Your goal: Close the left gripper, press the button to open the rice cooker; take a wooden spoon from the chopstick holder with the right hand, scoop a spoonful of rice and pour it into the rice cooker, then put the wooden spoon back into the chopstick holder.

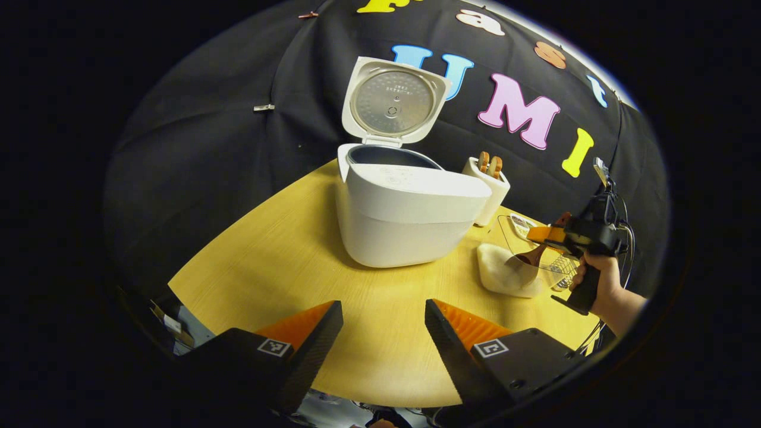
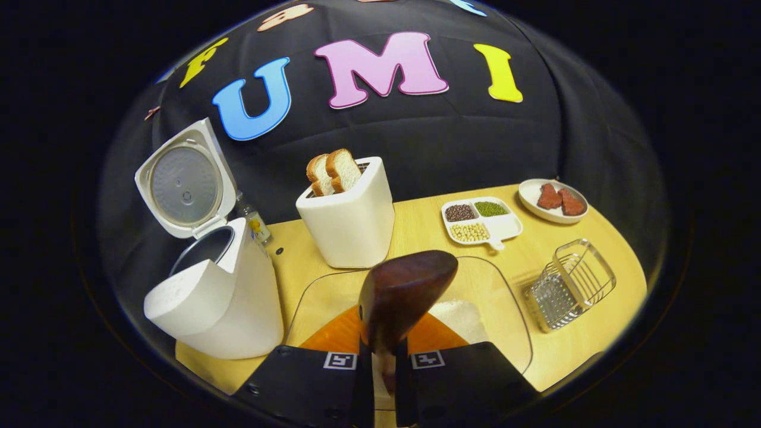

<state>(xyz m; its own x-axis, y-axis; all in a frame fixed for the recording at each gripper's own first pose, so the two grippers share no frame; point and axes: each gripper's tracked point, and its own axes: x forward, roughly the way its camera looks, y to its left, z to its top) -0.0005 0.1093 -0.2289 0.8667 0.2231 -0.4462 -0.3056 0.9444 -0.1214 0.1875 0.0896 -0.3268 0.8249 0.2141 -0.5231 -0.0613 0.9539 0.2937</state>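
White plastic fills the left of the right gripper view, where the rice cooker (image 2: 214, 297) stands with its lid (image 2: 184, 181) swung upright, so the button step looks done and the inner pot is open to receive rice. Just right of it, at centre, a white toaster-shaped holder (image 2: 351, 220) carries two slices of bread, apart from the cooker on the wooden table (image 2: 416, 223). At lower centre the right gripper (image 2: 383, 368) has its fingers closed on the handle of the wooden spoon (image 2: 404, 291), whose bowl rises above a clear container (image 2: 505, 315) with a mound of rice (image 2: 464, 318) inside; the spoon seems poised over the rice, so I judge the scoop is either about to begin or just made, and I cannot tell whether the bowl is loaded. Farther right sit a divided dish of beans (image 2: 481, 220), a small plate (image 2: 553, 199) and, at lower right, a wire basket (image 2: 571, 285), which may be the chopstick holder for the spoon's return. In the left gripper view the cooker sits at centre with the left gripper (image 1: 383, 324) at the bottom, fingers spread apart and holding nothing, held back from the work; at the right edge a hand (image 1: 603, 285) holds the other gripper with the spoon dipping toward the container.
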